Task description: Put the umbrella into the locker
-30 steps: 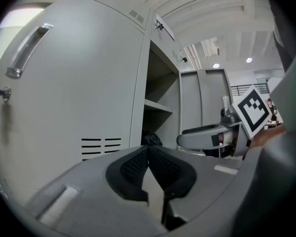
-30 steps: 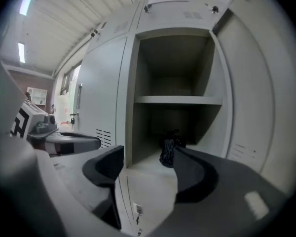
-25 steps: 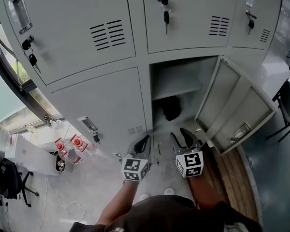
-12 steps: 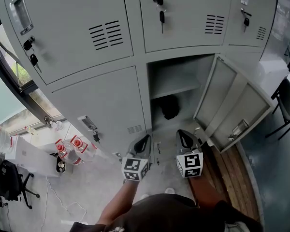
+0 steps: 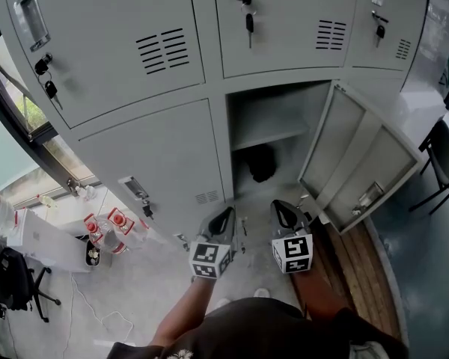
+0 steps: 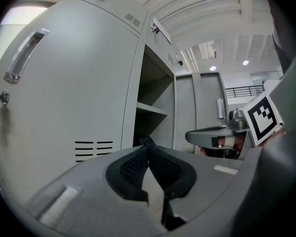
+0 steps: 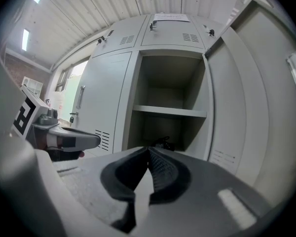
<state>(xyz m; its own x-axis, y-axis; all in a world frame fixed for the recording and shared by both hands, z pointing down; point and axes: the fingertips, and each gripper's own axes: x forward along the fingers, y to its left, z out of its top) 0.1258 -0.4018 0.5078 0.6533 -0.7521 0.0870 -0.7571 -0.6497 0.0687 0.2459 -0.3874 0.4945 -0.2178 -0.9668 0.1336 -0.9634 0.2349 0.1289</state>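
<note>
A black folded umbrella (image 5: 261,163) lies inside the open locker (image 5: 273,99), in the lower compartment under the shelf (image 5: 271,135). Both grippers hover in front of the opening, apart from the umbrella. My left gripper (image 5: 226,214) is shut with nothing in it, and my right gripper (image 5: 280,206) is also shut and empty. In the left gripper view the jaws (image 6: 148,148) meet, with the umbrella's (image 6: 147,140) tip just above them. In the right gripper view the closed jaws (image 7: 149,150) point at the locker, where the umbrella (image 7: 163,142) shows on the compartment floor.
The locker door (image 5: 359,163) stands swung open to the right. Keys (image 5: 248,22) hang from the closed doors above and to the left. Bottles (image 5: 108,226) sit on the floor at left. A chair (image 5: 445,163) and wooden planks (image 5: 352,260) are at right.
The right gripper's jaws, apart one second ago, have closed together with nothing between them. The umbrella and the left gripper have not moved.
</note>
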